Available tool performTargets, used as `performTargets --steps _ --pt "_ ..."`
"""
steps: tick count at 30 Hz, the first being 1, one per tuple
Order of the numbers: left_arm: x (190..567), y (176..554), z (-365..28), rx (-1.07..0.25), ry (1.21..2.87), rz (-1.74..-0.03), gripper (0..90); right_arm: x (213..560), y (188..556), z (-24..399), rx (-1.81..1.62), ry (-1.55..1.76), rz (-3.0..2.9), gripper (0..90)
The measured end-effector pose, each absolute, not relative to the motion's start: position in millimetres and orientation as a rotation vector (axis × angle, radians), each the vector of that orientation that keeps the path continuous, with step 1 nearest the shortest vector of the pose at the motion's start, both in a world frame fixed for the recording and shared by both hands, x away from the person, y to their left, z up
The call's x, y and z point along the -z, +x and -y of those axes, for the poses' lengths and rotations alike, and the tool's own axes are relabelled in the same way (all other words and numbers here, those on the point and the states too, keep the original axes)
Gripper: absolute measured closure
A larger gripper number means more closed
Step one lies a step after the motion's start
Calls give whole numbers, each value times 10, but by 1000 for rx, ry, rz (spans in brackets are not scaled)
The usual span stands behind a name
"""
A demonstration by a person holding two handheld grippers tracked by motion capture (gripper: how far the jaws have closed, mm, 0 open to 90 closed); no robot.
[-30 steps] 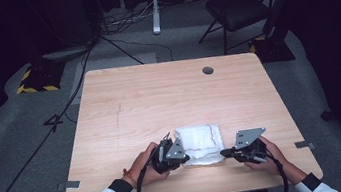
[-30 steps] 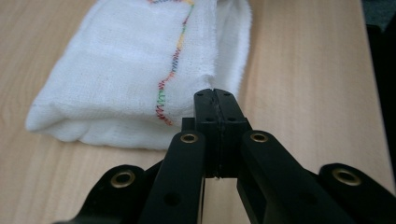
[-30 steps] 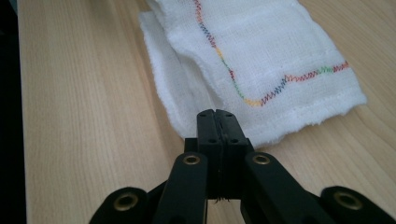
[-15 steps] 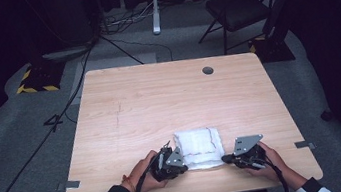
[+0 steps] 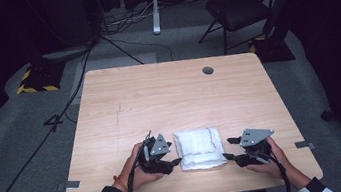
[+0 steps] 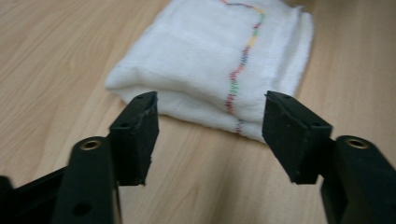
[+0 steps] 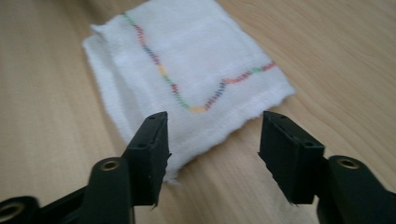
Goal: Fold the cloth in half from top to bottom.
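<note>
A folded white cloth (image 5: 199,148) with a wavy multicoloured stitch line lies flat on the counter (image 5: 169,101), near its front edge and between the two tools. The left hand-held gripper (image 5: 172,162) sits just beside the cloth's left edge, its tips pointing right toward the near left corner; the right hand-held gripper (image 5: 230,149) sits just beside the right edge, pointing left. Both have just been opening: in the left gripper view the jaws stand apart with the cloth's near fold (image 6: 205,60) ahead of them and nothing between the pads, and in the right gripper view the jaws likewise stand apart, the cloth's frayed corner (image 7: 187,70) lying just beyond and slightly left of the gap. Neither tool holds anything. The cloth's longer side appears to run from front to back, so each tool faces a long edge. The left looks marginally nearer to the cloth. Judgement: any regrasp calls for a short inward advance from either side.
</note>
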State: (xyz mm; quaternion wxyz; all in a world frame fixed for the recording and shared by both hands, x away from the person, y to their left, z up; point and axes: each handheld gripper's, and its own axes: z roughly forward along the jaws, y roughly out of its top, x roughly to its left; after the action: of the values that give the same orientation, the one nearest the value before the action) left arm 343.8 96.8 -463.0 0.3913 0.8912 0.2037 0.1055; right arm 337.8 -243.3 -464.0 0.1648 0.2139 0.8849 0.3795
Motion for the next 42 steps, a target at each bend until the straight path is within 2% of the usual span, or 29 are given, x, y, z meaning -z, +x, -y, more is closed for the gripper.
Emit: performTargets --steps 3,6,16,29,42 --pt "4675 3427 -846 -266 2295 -489 287 4642 3408 2402 -1082 615 -2516 403" --pt "4754 3412 -739 -244 2345 -452 286 4665 3436 2330 -1092 601 -2538 398" --pt "4952 3475 -591 -218 2410 -452 187 4905 3494 2168 -1052 618 -2656 360" --pt "4996 3804 -563 -203 2354 -533 186 4908 3663 2149 -1019 712 -2642 353" --pt "5025 4246 -654 -223 2307 -591 191 4911 4150 2059 -1028 756 -2632 389"
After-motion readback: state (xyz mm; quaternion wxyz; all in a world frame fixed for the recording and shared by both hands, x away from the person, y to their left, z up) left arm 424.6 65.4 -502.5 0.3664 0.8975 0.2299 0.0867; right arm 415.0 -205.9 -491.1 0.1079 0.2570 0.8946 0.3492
